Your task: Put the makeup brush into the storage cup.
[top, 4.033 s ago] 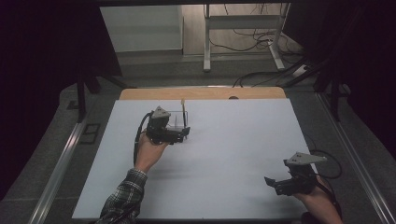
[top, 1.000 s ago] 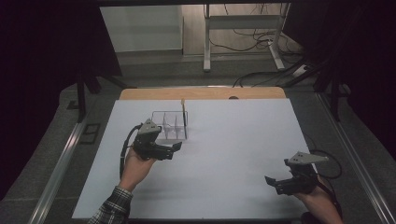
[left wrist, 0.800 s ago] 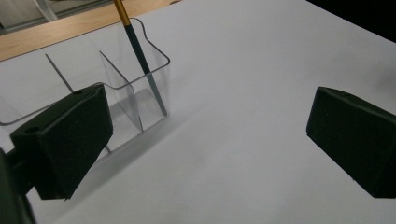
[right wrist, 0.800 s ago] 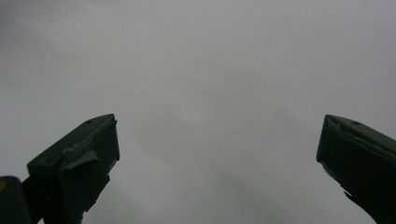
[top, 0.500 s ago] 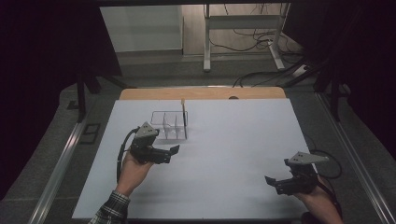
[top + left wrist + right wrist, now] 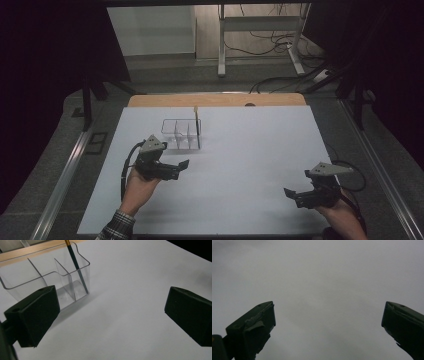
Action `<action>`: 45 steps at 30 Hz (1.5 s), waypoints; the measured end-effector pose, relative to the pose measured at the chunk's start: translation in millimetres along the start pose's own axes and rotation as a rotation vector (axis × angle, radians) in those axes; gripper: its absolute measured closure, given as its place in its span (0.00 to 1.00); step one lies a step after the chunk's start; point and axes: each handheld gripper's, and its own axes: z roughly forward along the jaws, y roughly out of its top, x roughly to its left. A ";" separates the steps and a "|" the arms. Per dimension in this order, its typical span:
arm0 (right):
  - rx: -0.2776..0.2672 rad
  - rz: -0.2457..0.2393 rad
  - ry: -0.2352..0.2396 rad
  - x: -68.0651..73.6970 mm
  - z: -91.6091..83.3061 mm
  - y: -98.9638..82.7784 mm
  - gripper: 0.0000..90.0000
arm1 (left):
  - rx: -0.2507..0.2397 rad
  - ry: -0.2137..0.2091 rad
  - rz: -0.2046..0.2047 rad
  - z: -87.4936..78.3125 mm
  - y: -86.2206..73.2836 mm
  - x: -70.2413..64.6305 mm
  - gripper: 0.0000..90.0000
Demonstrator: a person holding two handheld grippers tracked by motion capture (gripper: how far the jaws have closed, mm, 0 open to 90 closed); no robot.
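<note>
On the white bench stands a clear plastic organiser with three compartments, set toward the far left part of the surface, near the wooden strip along the far edge. A thin dark pencil with a yellowish top leans upright in its rightmost compartment as the high view shows it; in the left gripper view the pencil rests with its tip at the bottom corner of that end compartment of the organiser. The left tool hangs just in front of the organiser, near it but apart, its jaws pointing right across the bench; in its own view the left tool has its jaws spread wide with nothing between them but bare bench. The right tool sits well apart at the near right of the bench, held low; in its own view the right tool is likewise wide open and holds nothing, facing plain white surface.
</note>
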 end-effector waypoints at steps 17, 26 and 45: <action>0.000 0.003 -0.008 -0.1 -0.1 0.1 0.00 | -0.004 -0.010 -0.009 -10.5 -9.9 -0.8 0.00; -0.005 0.001 -0.013 -1.1 -0.6 0.0 0.00 | -0.007 -0.007 -0.017 -17.1 -15.2 -1.2 0.00; -0.003 0.002 -0.016 -0.7 -0.4 0.2 0.00 | -0.025 -0.003 -0.040 -32.6 -26.4 -2.0 0.00</action>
